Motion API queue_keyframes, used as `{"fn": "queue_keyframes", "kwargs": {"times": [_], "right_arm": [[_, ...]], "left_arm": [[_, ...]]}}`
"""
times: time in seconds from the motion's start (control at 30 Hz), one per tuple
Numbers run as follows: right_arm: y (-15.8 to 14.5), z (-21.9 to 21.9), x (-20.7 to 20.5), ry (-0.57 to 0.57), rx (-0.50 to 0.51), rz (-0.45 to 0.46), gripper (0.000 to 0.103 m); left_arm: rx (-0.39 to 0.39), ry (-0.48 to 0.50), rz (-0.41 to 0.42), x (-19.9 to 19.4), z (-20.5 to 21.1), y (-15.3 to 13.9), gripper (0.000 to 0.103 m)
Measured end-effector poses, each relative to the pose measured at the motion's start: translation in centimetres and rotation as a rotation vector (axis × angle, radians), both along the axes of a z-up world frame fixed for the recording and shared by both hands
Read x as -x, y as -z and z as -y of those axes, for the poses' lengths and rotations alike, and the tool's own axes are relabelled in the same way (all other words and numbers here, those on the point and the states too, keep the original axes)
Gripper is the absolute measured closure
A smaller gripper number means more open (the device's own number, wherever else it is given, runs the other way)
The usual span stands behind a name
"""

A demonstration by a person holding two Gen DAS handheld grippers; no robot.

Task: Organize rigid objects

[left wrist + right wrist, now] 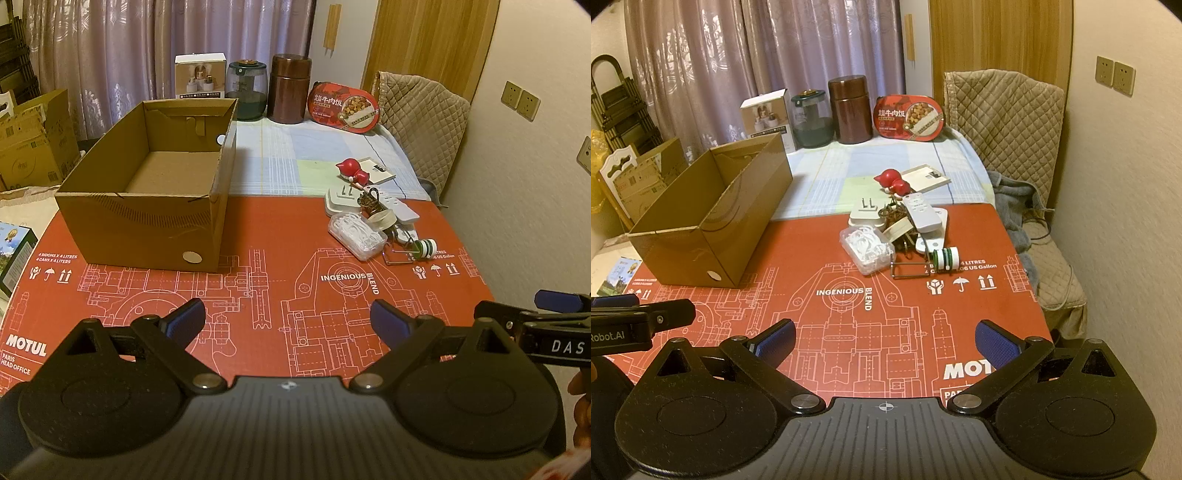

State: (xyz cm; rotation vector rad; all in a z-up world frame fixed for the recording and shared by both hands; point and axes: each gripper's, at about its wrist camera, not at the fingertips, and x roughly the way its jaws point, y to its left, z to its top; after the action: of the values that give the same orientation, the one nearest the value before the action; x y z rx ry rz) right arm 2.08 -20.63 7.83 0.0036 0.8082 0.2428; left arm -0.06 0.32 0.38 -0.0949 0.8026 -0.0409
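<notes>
Across the red counter (pixel 258 236) my clutter pile (pixel 901 229) lies ahead, nearer my right tongs (pixel 884 341); both right and left tongs (pixel 288 319) gape wide, empty.

Left tool (pixel 288 321) fingers spread wide, holding nothing; right tool (pixel 884 338) likewise, side by side.

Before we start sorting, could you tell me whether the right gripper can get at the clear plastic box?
Probably yes. The right gripper is open, and only bare red mat lies between it and the clear plastic box, which sits at the pile's near edge.
</notes>
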Motion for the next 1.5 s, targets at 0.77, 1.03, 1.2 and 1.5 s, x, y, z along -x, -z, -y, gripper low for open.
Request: {"fn": "queue_keyframes", "kwargs": {"times": [0.77, 1.03, 1.2, 1.5], "right_arm": [[-0.07, -0.05, 0.08, -0.001, 0.001, 0.001, 0.002], [-0.21, 0.0, 0.01, -0.001, 0.001, 0.001, 0.002], [-0.35, -0.07, 0.11, -0.001, 0.001, 0.001, 0.002], [-0.37, 0.36, -0.15, 0.01, -0.008, 0.012, 0.002]], "left_arm": [[0.012, -0.001, -0.003, 0.25, 0.38, 0.37, 0.009], [0.016, 0.002, -0.004, 0.23, 0.51, 0.31, 0.009], [0.019, 0.005, -0.004, 0.15, 0.55, 0.3, 0.009], [0.029, 0.023, -0.001, -0.54, 0.41, 0.32, 0.009]]}}
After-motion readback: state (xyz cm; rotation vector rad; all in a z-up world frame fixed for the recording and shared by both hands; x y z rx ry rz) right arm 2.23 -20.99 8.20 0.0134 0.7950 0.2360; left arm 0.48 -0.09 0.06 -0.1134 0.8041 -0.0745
